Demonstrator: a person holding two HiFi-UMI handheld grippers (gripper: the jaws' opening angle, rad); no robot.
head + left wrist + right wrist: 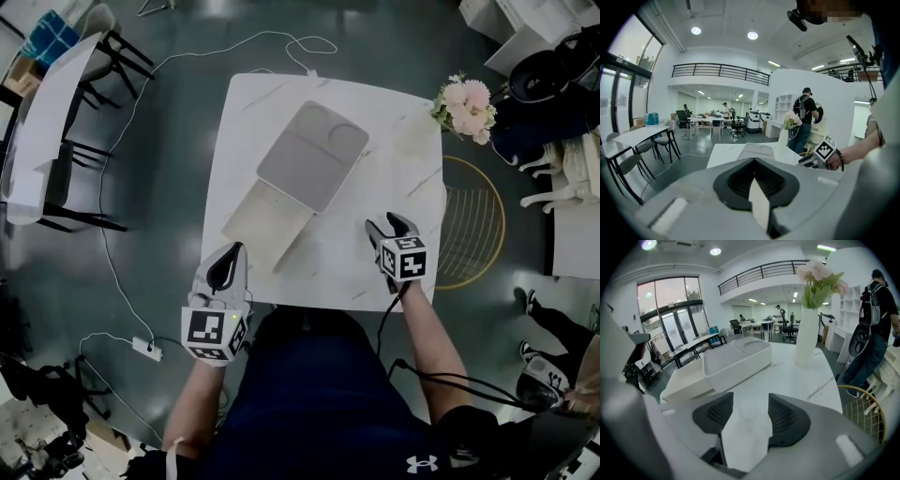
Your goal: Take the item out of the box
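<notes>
Biggest thing here is the white marble surface [403, 169], filling the middle of the head view. The box [267, 230] sits around its centre, a bit left; its grey lid [312, 155] is shoved off toward the upper right, so the white bottom half pokes out at the lower left. A vase of pink flowers [466, 106] stands at the surface's upper right corner.

The left tongs [232, 253] hover at the lower left edge of the surface, well apart from the box; both jaws are pressed together with nothing in them [753, 160].

The right tongs [389, 227] are over the lower right part of the surface, near the box but not touching it; the 2 jaws are spread wide and grip nothing [751, 397].

In the right gripper view a faint roundish blob [749, 409] shows on the surface between those jaws; too washed out to say what it is, so I can't tell if that's the item.
</notes>
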